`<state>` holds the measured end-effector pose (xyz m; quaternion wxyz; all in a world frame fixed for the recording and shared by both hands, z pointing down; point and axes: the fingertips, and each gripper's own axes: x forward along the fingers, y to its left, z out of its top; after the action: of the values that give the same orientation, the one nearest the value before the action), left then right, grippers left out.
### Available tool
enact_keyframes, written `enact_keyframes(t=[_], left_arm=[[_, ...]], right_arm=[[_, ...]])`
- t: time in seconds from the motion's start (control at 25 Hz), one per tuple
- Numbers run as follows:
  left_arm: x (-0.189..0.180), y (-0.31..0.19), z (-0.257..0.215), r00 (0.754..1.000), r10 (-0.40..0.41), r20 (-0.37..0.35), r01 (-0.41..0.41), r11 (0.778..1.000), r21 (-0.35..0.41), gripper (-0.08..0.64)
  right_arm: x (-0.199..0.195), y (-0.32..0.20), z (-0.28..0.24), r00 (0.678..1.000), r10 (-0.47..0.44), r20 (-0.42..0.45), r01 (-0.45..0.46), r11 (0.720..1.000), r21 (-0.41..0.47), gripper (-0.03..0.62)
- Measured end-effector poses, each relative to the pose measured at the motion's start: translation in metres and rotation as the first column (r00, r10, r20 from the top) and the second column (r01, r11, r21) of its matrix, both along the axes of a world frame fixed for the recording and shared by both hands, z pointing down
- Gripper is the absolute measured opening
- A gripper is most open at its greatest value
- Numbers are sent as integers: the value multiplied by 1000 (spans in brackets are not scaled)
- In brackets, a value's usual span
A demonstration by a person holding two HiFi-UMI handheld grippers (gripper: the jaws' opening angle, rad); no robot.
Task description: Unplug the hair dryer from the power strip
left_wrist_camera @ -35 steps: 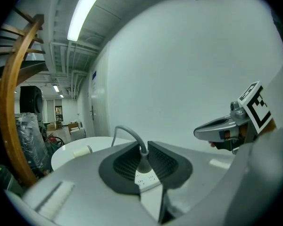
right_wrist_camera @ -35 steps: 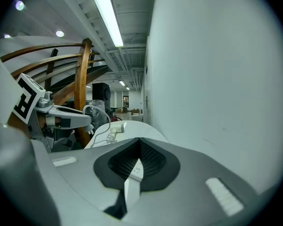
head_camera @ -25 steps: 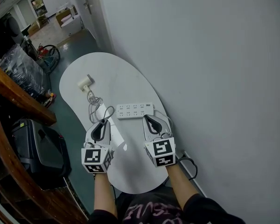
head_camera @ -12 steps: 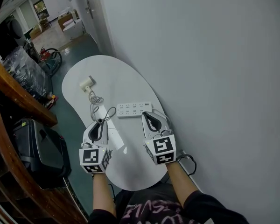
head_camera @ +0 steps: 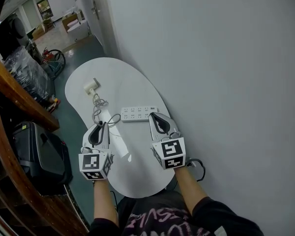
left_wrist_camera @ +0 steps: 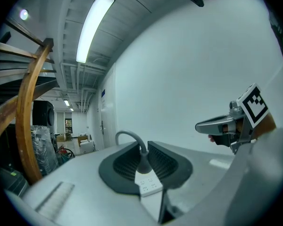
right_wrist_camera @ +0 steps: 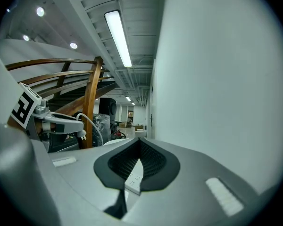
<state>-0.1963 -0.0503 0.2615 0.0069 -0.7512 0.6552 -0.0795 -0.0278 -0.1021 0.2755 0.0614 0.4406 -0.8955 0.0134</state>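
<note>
A white power strip (head_camera: 136, 113) lies across the white oval table (head_camera: 130, 80), near the wall. The cream hair dryer (head_camera: 91, 87) rests further back, and its cord (head_camera: 98, 106) coils toward my left gripper (head_camera: 104, 126). That gripper is shut on the dryer's plug (left_wrist_camera: 141, 160), held clear of the strip (left_wrist_camera: 149, 186) and to its left; the bare prongs (right_wrist_camera: 80, 134) show in the right gripper view. My right gripper (head_camera: 154, 115) has its fingertips together at the strip's right end, and the strip (right_wrist_camera: 133, 177) shows through the gap behind them. Whether it touches the strip I cannot tell.
A grey wall (head_camera: 211, 58) runs close along the table's right side. A wooden railing (head_camera: 12, 95) and a black case (head_camera: 37, 154) stand on the left. A dark cable (head_camera: 196, 167) loops on the floor by the wall. Boxes and clutter lie far back.
My left gripper has drawn left and back from the strip, carrying the plug. The right gripper has stayed at the strip's right end. The head view has shifted slightly.
</note>
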Motion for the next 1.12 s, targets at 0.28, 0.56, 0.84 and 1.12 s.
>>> enact_keyframes(t=[0.28,0.56,0.84,1.12], left_arm=[[5,5,0,1000,-8,2,8,1000,6,55],[7,11,0,999,-26,-35,26,999,23,55],[9,13,-4,999,-29,-26,30,999,37,55],[17,9,-2,1000,-15,-4,15,999,30,55]], right_arm=[[3,3,1,1000,-16,6,16,1000,4,18],[11,6,3,1000,-10,12,10,1000,6,18],[18,4,-4,1000,-5,28,5,1000,23,18],[23,3,-1,999,-3,36,2,1000,18,18]])
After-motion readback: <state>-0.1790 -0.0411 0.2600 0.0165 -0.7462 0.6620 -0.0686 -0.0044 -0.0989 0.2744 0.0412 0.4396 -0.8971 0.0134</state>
